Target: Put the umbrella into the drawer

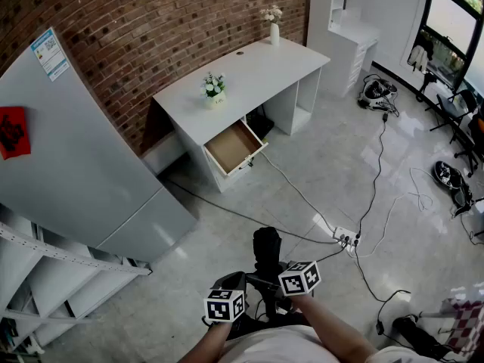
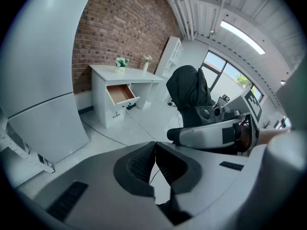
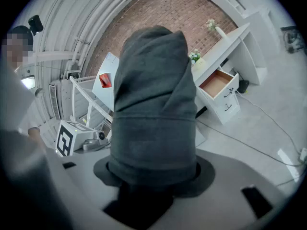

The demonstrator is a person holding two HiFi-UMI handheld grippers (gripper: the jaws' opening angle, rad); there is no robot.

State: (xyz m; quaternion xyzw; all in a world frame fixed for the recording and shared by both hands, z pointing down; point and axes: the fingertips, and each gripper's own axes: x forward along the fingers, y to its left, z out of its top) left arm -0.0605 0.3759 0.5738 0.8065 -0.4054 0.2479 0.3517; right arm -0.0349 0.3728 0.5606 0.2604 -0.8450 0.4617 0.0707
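A folded black umbrella (image 3: 153,104) in its fabric sleeve stands upright between the jaws of my right gripper (image 3: 152,174), which is shut on its lower end. In the head view the umbrella (image 1: 267,246) pokes up in front of the right gripper's marker cube (image 1: 300,277). My left gripper (image 2: 154,147) is shut with nothing between its pads, and it sits just left of the right one, whose white body (image 2: 211,134) and umbrella (image 2: 189,92) show in its view. The open wooden-bottomed drawer (image 1: 234,147) juts from the white desk (image 1: 249,70) across the floor, with nothing visible in it.
A tall grey cabinet (image 1: 76,165) leans along the brick wall at left, with white shelving (image 1: 45,278) below it. Two small flower vases (image 1: 214,89) stand on the desk. A power strip (image 1: 345,238) and cables lie on the floor between me and the desk.
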